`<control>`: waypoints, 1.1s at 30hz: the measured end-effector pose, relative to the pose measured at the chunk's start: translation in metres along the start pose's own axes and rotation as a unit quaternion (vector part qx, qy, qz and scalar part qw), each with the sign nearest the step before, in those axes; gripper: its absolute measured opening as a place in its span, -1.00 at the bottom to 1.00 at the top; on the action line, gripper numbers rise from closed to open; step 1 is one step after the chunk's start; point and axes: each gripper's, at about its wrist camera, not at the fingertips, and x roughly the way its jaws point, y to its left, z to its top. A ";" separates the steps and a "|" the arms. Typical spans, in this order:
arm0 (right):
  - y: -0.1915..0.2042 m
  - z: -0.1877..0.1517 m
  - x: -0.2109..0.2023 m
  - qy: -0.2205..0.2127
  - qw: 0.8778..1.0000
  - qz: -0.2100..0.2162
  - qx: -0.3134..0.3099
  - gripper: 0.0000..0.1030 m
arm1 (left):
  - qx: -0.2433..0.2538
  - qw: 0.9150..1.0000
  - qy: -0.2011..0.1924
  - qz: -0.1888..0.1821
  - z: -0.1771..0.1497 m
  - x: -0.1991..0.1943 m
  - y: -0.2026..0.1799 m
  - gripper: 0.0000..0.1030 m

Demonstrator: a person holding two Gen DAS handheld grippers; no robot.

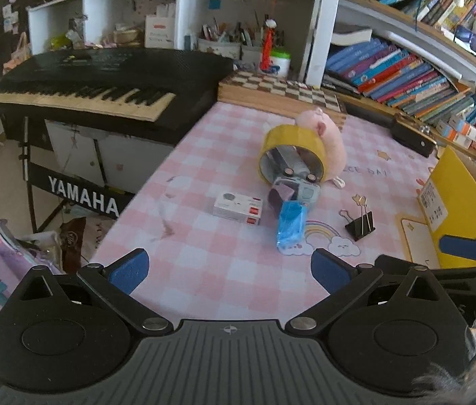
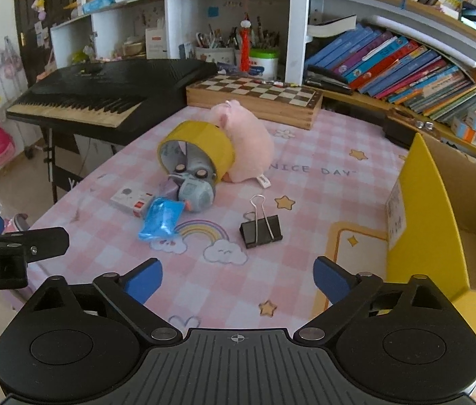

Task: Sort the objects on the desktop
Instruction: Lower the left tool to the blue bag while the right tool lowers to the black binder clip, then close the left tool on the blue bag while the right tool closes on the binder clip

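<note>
Step in hand: as I judge it, reaching in for a first pick; nothing sorted into the yellow box [image 2: 417, 202] that I can see.
My left gripper [image 1: 229, 270]: jaws spread wide, nothing between them, hanging over the near part of the bench [image 1: 204, 270].
My right gripper [image 2: 238, 278]: jaws wide apart and empty too.
Nearest thing to my right jaws: the black binder clip [image 2: 261, 231], ahead and a touch right of centre, lying on its side with its wire handles pointing away from me.
Its long axis: the clip's body runs roughly across my view, so I judge the jaws would close along its short way.
Nearest thing to my left jaws: the blue packet [image 1: 291, 224], ahead and right of centre, its length running away from me.
Pile beyond: white box [image 1: 238, 208], grey toy car [image 1: 300, 187] poking out of the yellow tape roll [image 1: 288, 150], which leans on the pink plush [image 1: 325, 138].
Box side: on my right, so the right hand is nearer to it.
</note>
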 end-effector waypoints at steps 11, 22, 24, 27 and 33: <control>-0.028 0.015 0.053 0.036 0.999 0.011 0.009 0.43 | 0.009 0.998 0.043 -0.034 0.018 0.052 -0.024 0.43; -0.037 0.027 0.092 0.071 0.997 0.033 -0.006 0.38 | 0.020 0.996 0.068 -0.059 0.035 0.098 -0.039 0.18; -0.039 0.029 0.097 0.078 0.996 0.031 -0.006 0.37 | 0.022 0.995 0.073 -0.067 0.037 0.105 -0.041 0.06; -0.041 0.030 0.104 0.083 0.996 0.031 -0.011 0.35 | 0.020 0.993 0.083 -0.076 0.039 0.115 -0.044 -0.12; -0.041 0.034 0.109 0.080 0.996 0.040 -0.021 0.29 | 0.014 0.992 0.093 -0.083 0.040 0.125 -0.046 -0.53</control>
